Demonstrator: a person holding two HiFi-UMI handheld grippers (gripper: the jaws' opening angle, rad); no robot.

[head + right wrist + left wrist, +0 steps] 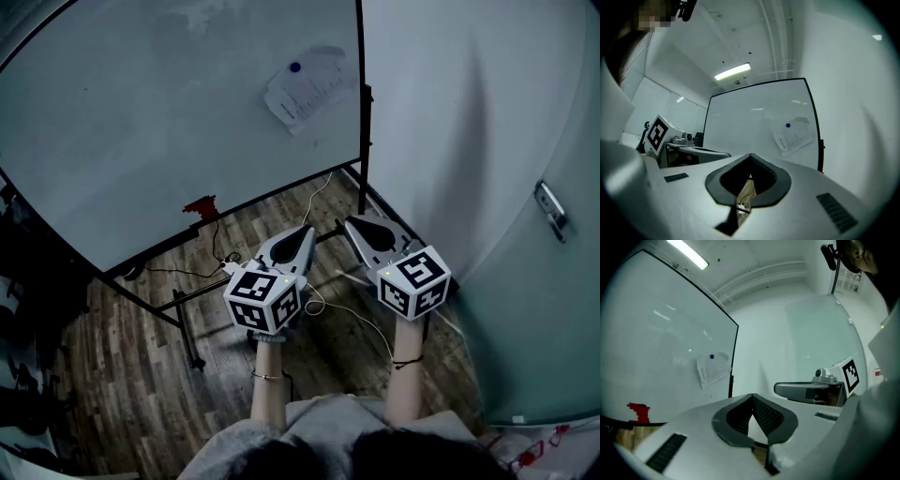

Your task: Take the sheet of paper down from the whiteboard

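— Jaws, both sides?
— Left gripper clenched tight, nothing between the pads. Right gripper likewise. Both level, side by side, well short of the whiteboard.
— And the sheet of paper?
— On the board's right part, near the frame, under a blue magnet. It hangs askew: in head view the long axis climbs from lower left to upper right. Print too small to read.

sheet of paper on whiteboard, upper right
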